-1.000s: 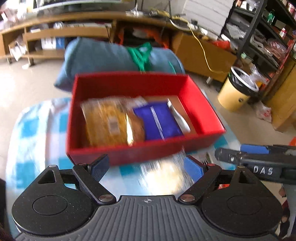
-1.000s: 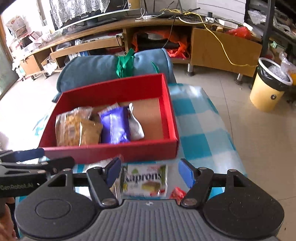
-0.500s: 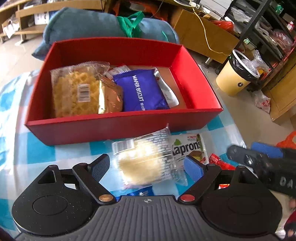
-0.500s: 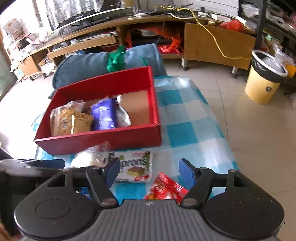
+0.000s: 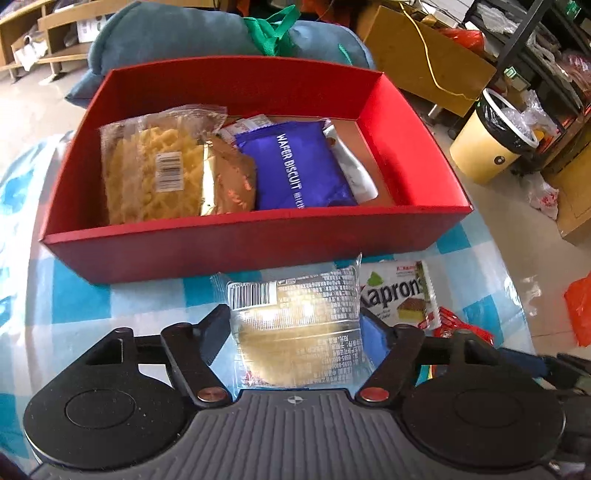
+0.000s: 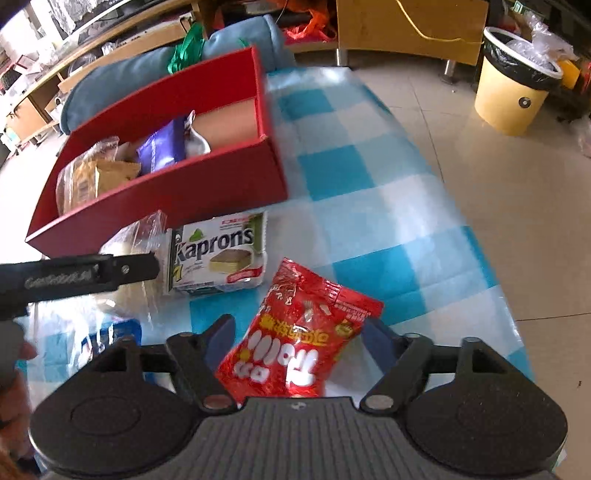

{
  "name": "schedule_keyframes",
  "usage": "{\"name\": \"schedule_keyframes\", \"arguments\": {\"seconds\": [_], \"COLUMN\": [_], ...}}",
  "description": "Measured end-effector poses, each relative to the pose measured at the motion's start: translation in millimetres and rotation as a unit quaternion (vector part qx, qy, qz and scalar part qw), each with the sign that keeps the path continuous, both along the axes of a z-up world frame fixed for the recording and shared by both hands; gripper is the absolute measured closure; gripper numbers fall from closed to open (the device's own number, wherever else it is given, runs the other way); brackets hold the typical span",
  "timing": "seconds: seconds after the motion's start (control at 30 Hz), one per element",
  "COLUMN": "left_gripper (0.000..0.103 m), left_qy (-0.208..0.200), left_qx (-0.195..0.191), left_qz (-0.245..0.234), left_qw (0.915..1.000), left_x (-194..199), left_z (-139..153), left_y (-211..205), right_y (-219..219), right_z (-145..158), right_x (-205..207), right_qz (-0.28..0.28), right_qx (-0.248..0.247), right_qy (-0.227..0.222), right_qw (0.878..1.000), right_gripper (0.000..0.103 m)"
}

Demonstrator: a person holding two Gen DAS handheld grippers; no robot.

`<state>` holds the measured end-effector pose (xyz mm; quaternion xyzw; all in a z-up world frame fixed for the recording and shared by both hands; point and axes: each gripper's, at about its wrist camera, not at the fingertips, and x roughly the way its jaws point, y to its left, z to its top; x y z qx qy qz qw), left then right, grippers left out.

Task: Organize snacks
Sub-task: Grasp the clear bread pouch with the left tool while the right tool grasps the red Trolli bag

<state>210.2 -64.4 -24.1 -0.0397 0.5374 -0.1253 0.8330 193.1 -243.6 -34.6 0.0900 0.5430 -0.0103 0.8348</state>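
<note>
A red box on the blue-checked cloth holds a clear pasta bag, a gold packet, a purple wafer biscuit pack and a white pouch. My left gripper is open, its fingers on either side of a clear pack with a round cake lying before the box. My right gripper is open around a red snack bag. A white Kaprons pack lies between them, also in the left wrist view.
A blue rolled cushion lies behind the box. A yellow bin stands on the tiled floor to the right. A blue and white packet lies at the cloth's near left. Wooden shelves line the back.
Both grippers have come down and forward. The clear cake pack now sits between the left fingers, and the red snack bag between the right fingers.
</note>
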Motion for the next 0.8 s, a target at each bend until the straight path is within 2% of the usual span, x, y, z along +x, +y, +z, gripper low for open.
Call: {"name": "schedule_keyframes", "arguments": {"seconds": [0.13, 0.2, 0.33, 0.4, 0.5, 0.53, 0.6, 0.8], "left_gripper": [0.026, 0.023, 0.016, 0.016, 0.017, 0.018, 0.023, 0.028], "left_qy": [0.005, 0.011, 0.02, 0.02, 0.014, 0.014, 0.013, 0.02], "left_qx": [0.008, 0.005, 0.004, 0.011, 0.032, 0.037, 0.037, 0.036], "left_qz": [0.003, 0.0, 0.004, 0.003, -0.005, -0.008, -0.012, -0.009], "left_qw": [0.9999, 0.9999, 0.9998, 0.9997, 0.9994, 0.9992, 0.9991, 0.9991], "left_x": [-4, -5, -3, -2, -5, -7, -10, -16], "left_z": [1, 0, -3, -4, -7, -7, -4, 0], "left_y": [11, 16, 20, 17, 11, 10, 12, 22], "right_y": [11, 19, 22, 25, 27, 26, 22, 17], "right_z": [-14, -17, -17, -16, -13, -11, -9, -3], "right_x": [6, 6, 2, 0, -5, -7, -10, -18], "right_qz": [0.014, 0.029, 0.037, 0.047, 0.059, 0.06, 0.058, 0.046], "right_qx": [-0.001, -0.039, -0.049, -0.054, -0.056, -0.055, -0.044, -0.031], "right_qy": [0.021, 0.016, 0.013, 0.01, 0.007, 0.006, 0.008, 0.003], "right_qw": [1.0, 0.999, 0.998, 0.997, 0.997, 0.997, 0.997, 0.998], "right_gripper": [0.026, 0.026, 0.027, 0.03, 0.041, 0.047, 0.052, 0.056]}}
